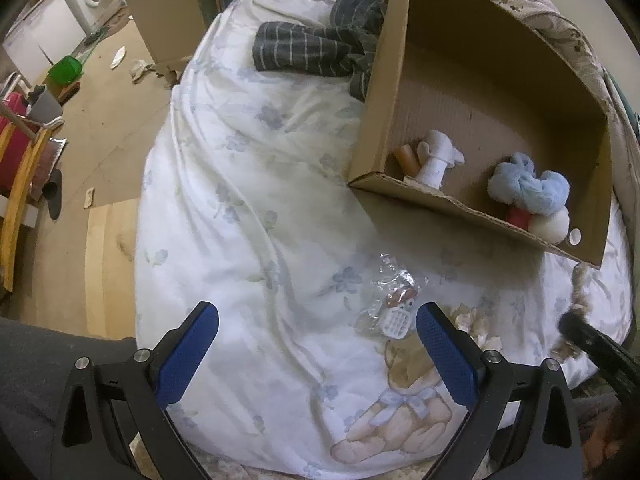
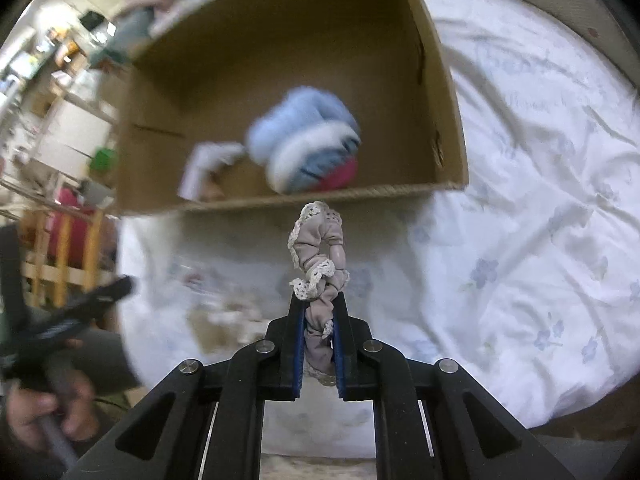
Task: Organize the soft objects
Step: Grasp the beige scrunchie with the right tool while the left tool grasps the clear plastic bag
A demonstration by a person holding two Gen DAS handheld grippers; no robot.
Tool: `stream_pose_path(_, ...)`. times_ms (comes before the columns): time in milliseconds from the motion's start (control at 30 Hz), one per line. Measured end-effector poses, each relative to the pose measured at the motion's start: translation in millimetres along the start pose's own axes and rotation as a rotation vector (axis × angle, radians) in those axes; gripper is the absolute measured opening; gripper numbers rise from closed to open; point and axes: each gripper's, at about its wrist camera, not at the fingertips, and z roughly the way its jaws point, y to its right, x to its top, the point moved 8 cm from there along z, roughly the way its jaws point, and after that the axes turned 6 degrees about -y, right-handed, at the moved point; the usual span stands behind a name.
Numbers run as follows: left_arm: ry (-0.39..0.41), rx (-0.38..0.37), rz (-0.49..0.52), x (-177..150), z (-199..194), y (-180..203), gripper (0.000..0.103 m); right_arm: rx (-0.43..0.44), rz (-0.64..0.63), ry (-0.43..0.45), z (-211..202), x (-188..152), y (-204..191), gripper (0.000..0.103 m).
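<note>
My right gripper (image 2: 319,300) is shut on a grey scrunchie (image 2: 316,220) with lace trim, which sticks up between the blue pads, just short of the near wall of an open cardboard box (image 2: 320,196). The box (image 1: 472,208) lies on the bed and holds a fluffy blue piece (image 1: 528,188), a white ball (image 1: 550,226), something red (image 1: 518,216) and a white soft item (image 1: 436,160). My left gripper (image 1: 318,312) stands open above the floral duvet (image 1: 240,220), its right finger beside a clear packet with a small white toy (image 1: 394,312).
A dark striped garment (image 1: 316,48) lies against the box's far left side. Left of the bed is bare floor with scraps, a cardboard box (image 1: 164,12), a green tub (image 1: 66,70) and a wooden frame (image 1: 16,184). A hand (image 2: 48,412) holds the left gripper's handle.
</note>
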Motion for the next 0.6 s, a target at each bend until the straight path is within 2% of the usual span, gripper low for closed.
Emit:
stream_pose_path(200, -0.072, -0.032, 0.085, 2.5, 29.6, 34.6, 0.080, 0.019, 0.001, 0.016, -9.1, 2.2, -1.5, 0.014)
stream_pose_path(333, -0.105, -0.014, 0.151, 1.3, 49.2, 52.3, 0.066, 0.033, 0.013, 0.015, -11.6, -3.5, 2.1, 0.013)
stream_pose_path(400, -0.124, -0.008, 0.167, -0.2, 57.6, 56.8, 0.065, 0.038, 0.011, 0.014, -12.9, -3.9, 3.4, 0.013)
stream_pose_path(500, -0.135, -0.001, 0.184, 1.5, 65.6, 60.1, 0.059, 0.047, 0.015, 0.015, -11.3, -3.7, 4.8, 0.014)
stream_pose_path(567, -0.127, 0.007, 0.190, 4.4, 67.1, 59.7, 0.041, 0.048, 0.016, 0.019, -11.3, -3.1, 4.7, 0.013)
stream_pose_path(600, -0.124, -0.001, 0.190, 5.3, 67.1, 58.8, 0.037, 0.050, 0.016, 0.019, -12.0, -3.2, 5.4, 0.013)
